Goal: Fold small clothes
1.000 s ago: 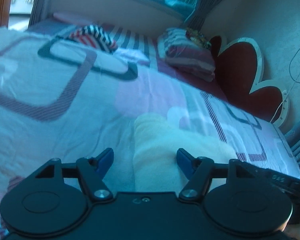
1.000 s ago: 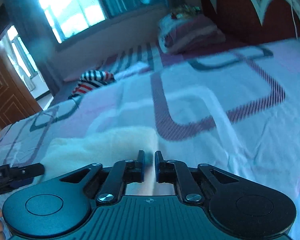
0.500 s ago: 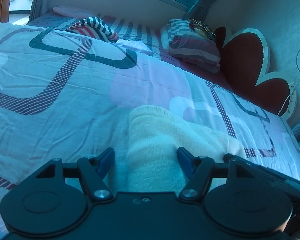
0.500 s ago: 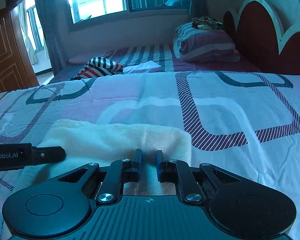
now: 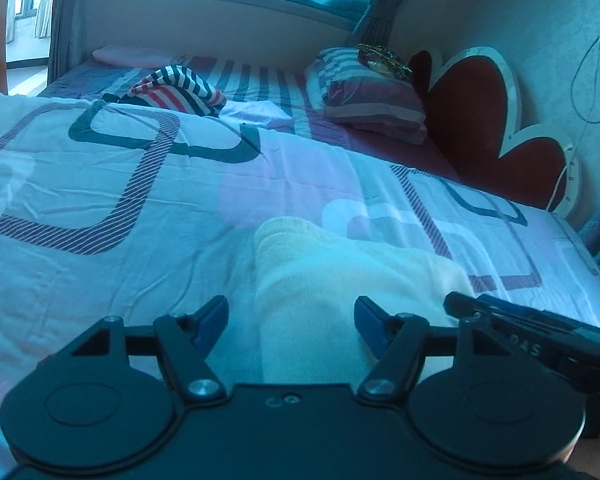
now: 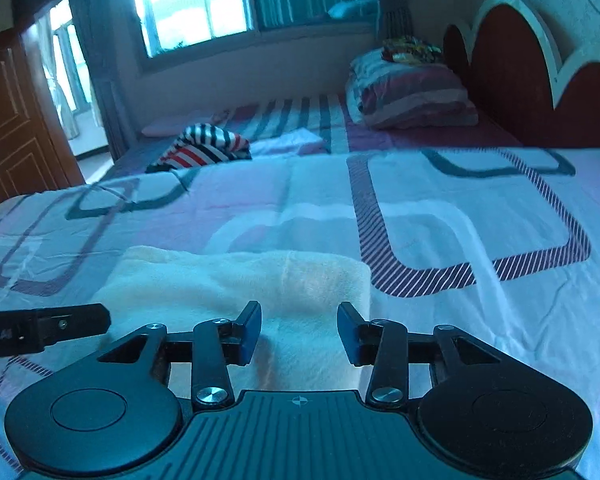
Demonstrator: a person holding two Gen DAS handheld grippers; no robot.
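A folded cream fleece garment point(image 5: 332, 280) lies flat on the patterned bedspread point(image 5: 100, 184). My left gripper point(image 5: 291, 320) is open, its blue pads either side of the garment's near left end. My right gripper point(image 6: 299, 330) is open over the garment's right end point(image 6: 284, 292), holding nothing. The right gripper's body shows at the right of the left wrist view point(image 5: 532, 340). The left gripper's body shows at the left of the right wrist view point(image 6: 40, 328).
A striped red, white and black garment point(image 5: 176, 90) lies bunched at the far side of the bed. A striped pillow stack point(image 5: 368, 96) sits by the red headboard point(image 5: 492, 120). A window point(image 6: 204, 4) and door point(image 6: 16, 120) are beyond.
My right gripper has opened and let go of the cream garment, which now lies folded on the bed. My left gripper stays open.
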